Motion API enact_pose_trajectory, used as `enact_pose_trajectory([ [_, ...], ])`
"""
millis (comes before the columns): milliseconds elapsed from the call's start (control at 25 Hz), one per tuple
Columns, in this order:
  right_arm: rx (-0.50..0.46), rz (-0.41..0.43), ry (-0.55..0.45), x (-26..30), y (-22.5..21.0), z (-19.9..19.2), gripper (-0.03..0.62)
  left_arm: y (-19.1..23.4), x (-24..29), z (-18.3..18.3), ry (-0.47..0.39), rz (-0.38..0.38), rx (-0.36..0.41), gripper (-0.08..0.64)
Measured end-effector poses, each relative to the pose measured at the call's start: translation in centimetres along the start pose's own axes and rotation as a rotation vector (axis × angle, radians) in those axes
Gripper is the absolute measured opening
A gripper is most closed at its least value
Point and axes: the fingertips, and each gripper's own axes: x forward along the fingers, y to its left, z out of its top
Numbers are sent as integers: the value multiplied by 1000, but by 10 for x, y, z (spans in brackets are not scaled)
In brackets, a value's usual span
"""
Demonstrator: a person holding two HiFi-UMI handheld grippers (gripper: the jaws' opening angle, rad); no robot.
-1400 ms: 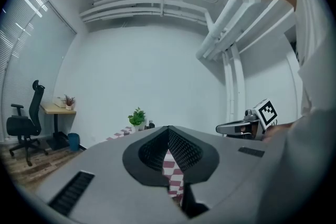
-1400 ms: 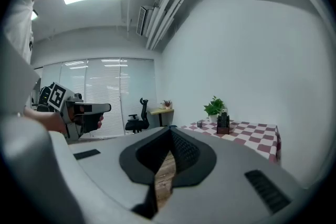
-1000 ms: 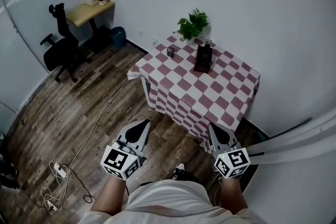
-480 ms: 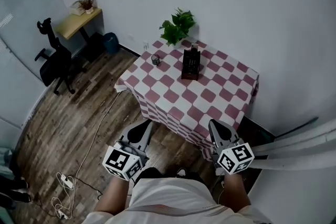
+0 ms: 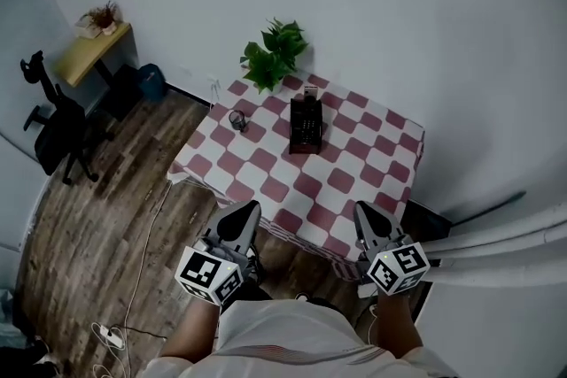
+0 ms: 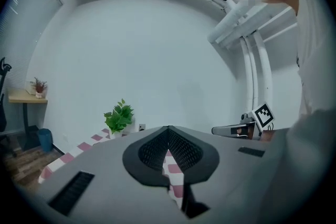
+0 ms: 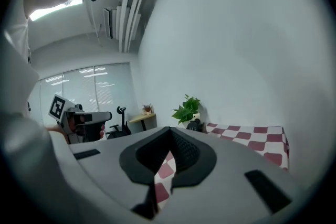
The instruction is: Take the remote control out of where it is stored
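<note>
A: Head view first. Where's the remote control?

B: I can't pick it out on its own. My judgement is that it sits in the black holder, which stands towards the far side of the checkered surface. The potted plant and a small dark cup are near it.

A: And the grippers?

B: The left gripper and right gripper are held side by side at the near edge of the surface. They are well apart from the holder and carry nothing.

A: Left gripper view?

B: Its jaws are pressed together at the tips with nothing between them. Only checkered cloth shows through the slit below. The plant stands off to the left.

A: Right gripper view?

B: Clenched too, and empty. The holder shows beyond the tips, just beside the plant.

A: So which step is this?

B: The approach, I'd say, with nothing grasped yet. The next move calls for reaching across to the holder and parting one gripper's jaws. The other gripper could perhaps steady the holder while the remote is drawn out.
</note>
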Motion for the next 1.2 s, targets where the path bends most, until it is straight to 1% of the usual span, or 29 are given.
enact_pose_trajectory([
  [280,-39,-137,-33,80,4,32,14,78,40,17,21,-88,-1,6],
  [480,-42,-219,-15,123,9,40,14,131,56,23,43,-134,-27,6],
  [600,-50,-256,-18,143,10,47,14,151,66,24,47,-163,-21,6],
  [720,-58,-283,-7,155,2,48,14,160,75,24,50,-170,-25,6],
  [840,-59,-310,-6,162,-13,48,14,160,84,23,64,-164,-23,6],
  [960,-68,-313,13,170,-31,44,15,155,91,23,62,-132,-14,6],
  [1080,-54,-310,42,177,-47,37,18,150,93,27,61,-89,-11,6],
  [1120,-49,-314,50,180,-52,34,25,149,94,28,64,-79,-10,6],
  [1200,-50,-322,72,190,-60,27,68,148,95,26,77,-64,-10,6],
])
